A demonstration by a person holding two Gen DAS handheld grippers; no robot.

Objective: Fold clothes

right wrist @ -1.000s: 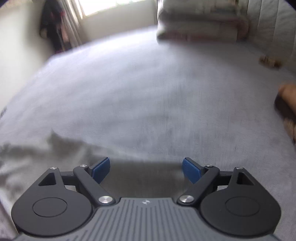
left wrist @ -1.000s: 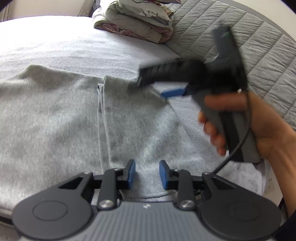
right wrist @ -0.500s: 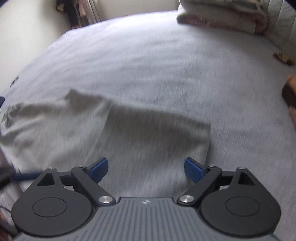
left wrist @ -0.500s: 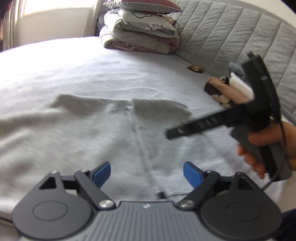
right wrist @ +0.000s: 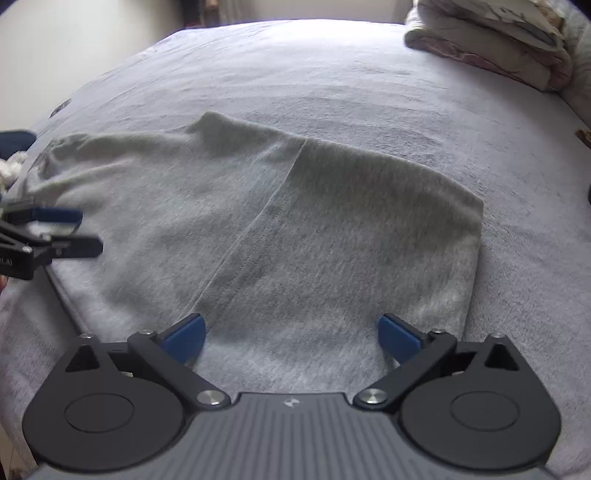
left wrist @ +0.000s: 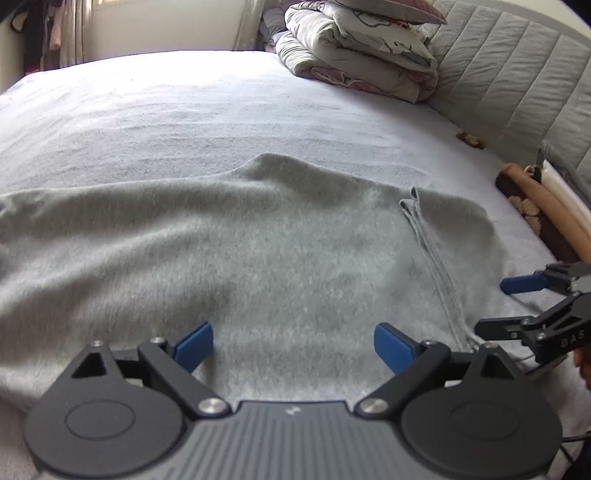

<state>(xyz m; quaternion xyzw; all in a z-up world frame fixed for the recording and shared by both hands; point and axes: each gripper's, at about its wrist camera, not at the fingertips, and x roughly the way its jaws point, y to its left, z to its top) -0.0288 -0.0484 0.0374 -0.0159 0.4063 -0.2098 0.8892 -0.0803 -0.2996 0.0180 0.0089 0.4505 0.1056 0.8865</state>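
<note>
A grey knit garment [left wrist: 277, 240] lies spread flat on the bed, its right part folded over along a seam [left wrist: 436, 258]. In the right wrist view the same garment [right wrist: 295, 221] shows a folded panel with a straight right edge. My left gripper [left wrist: 293, 343] hovers over the garment's near side; its jaws are opening and nothing is between them. My right gripper [right wrist: 291, 332] hangs over the folded panel with its jaws opening too, also holding nothing. Each gripper shows at the edge of the other's view: right gripper [left wrist: 517, 302], left gripper [right wrist: 74, 229].
The pale bed sheet [left wrist: 184, 110] stretches far beyond the garment. A folded duvet stack [left wrist: 362, 62] sits at the back by the quilted headboard [left wrist: 517, 85]. Brown and white objects [left wrist: 546, 210] lie along the bed's right edge. Hanging clothes [left wrist: 51, 33] stand at the far left.
The left jaws went from nearly shut to wide apart. The right gripper moved from mid-picture to the right edge of the left wrist view. Both views now take in more of the garment.
</note>
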